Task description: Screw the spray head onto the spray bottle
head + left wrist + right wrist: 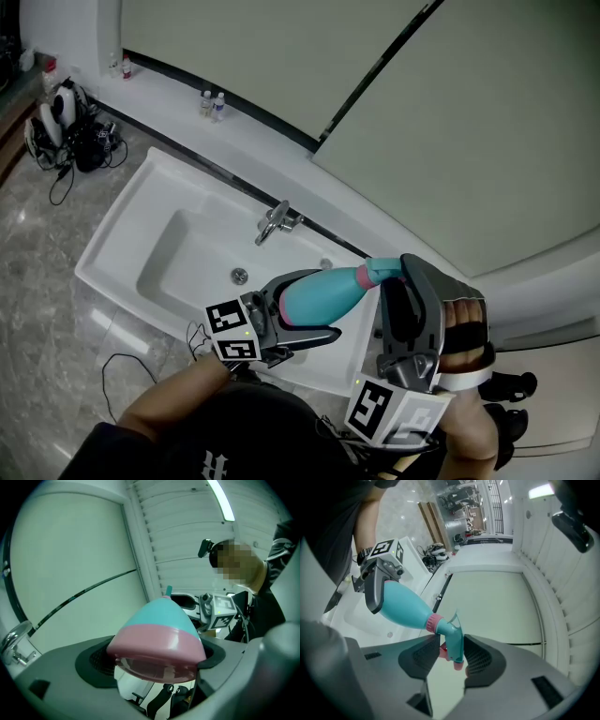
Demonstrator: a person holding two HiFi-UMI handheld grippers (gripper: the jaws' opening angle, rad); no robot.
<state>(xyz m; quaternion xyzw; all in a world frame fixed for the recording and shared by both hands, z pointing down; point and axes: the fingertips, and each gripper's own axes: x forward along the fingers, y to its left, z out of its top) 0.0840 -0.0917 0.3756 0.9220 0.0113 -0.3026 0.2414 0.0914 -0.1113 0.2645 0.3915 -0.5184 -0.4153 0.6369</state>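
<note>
A teal spray bottle (323, 292) with a pink base lies nearly level over the sink's front corner. My left gripper (314, 307) is shut on its lower body; in the left gripper view the pink base (157, 644) fills the gap between the pads. The teal spray head (380, 272), with a pink collar and trigger, sits on the bottle's neck. My right gripper (401, 274) is shut on that head. In the right gripper view the spray head (452, 639) stands between the pads of the right gripper (449, 654), the bottle (403, 606) runs up-left, and the left gripper (377, 583) clasps its far end.
A white sink (122, 234) with a chrome faucet (275, 223) and a drain (240, 276) lies below the bottle. Two small bottles (212, 103) stand on the back ledge. Cables and devices (66, 131) lie at the far left. Pale wall panels rise behind.
</note>
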